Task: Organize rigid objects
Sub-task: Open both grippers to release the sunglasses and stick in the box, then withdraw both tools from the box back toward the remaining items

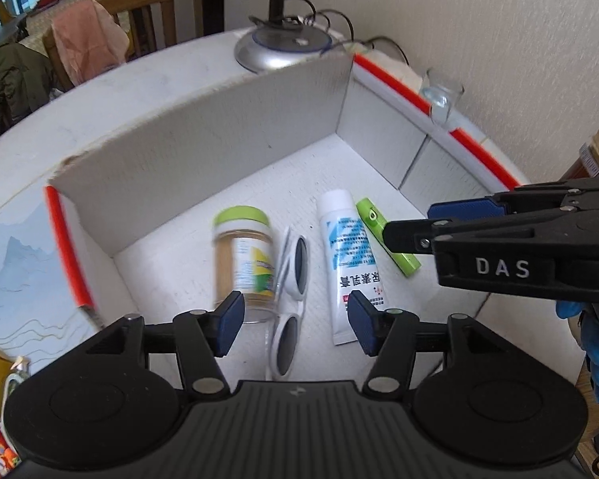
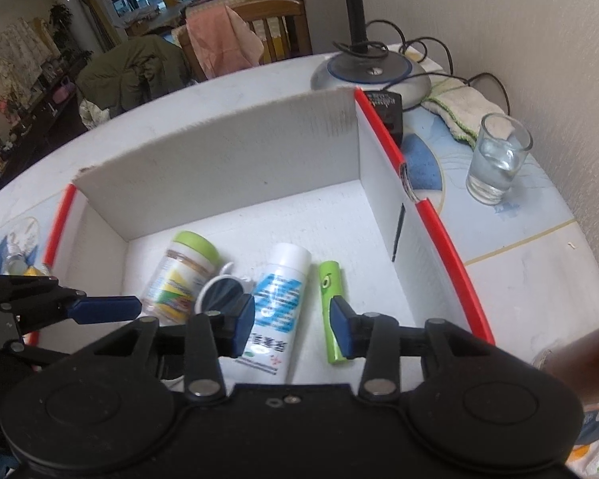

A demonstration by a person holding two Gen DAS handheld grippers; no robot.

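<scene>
Inside one box (image 1: 203, 147) lie four items: one jar (image 1: 241, 257), one sunglasses (image 1: 293, 291), one tube (image 1: 349, 259), one green stick (image 1: 383, 235). Both claws, left (image 1: 295, 325) and right (image 2: 293, 325), hover agape, empty; one glass (image 2: 497, 159) stands on the tabletop (image 2: 539, 263).

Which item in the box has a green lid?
The jar, leftmost in the box, lying on its side. The sunglasses, white tube and green stick have no such lid.
</scene>
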